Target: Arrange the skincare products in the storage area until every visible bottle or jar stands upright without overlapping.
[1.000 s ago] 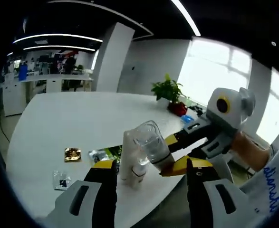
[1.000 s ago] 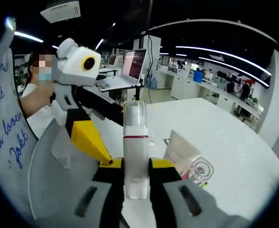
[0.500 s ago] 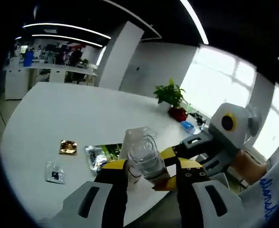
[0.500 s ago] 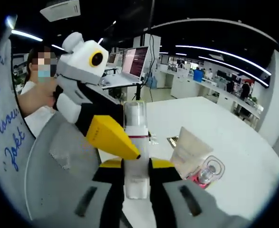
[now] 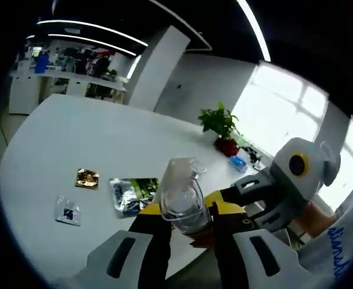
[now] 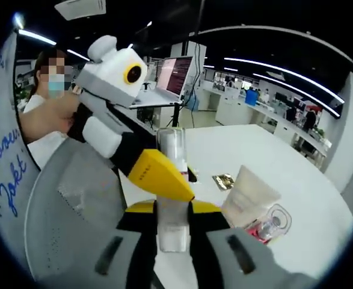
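We see the left gripper [image 5: 185, 212] with its yellow-tipped jaws drawn close around a clear bottle [image 5: 182, 201]. The right gripper [image 6: 173, 208] has its jaws clamped on the same bottle's lower body. In the left gripper view the right gripper reaches in from the right, held by a hand [image 5: 313, 218]. In the right gripper view the left gripper crosses from the upper left.

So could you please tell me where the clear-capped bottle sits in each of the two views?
Left gripper view: clear-capped bottle at lower centre, cap toward the camera, between that view's jaws.
Right gripper view: lower centre, upright, clamped in that view's jaws.
Shared landmark: the gold sachet.
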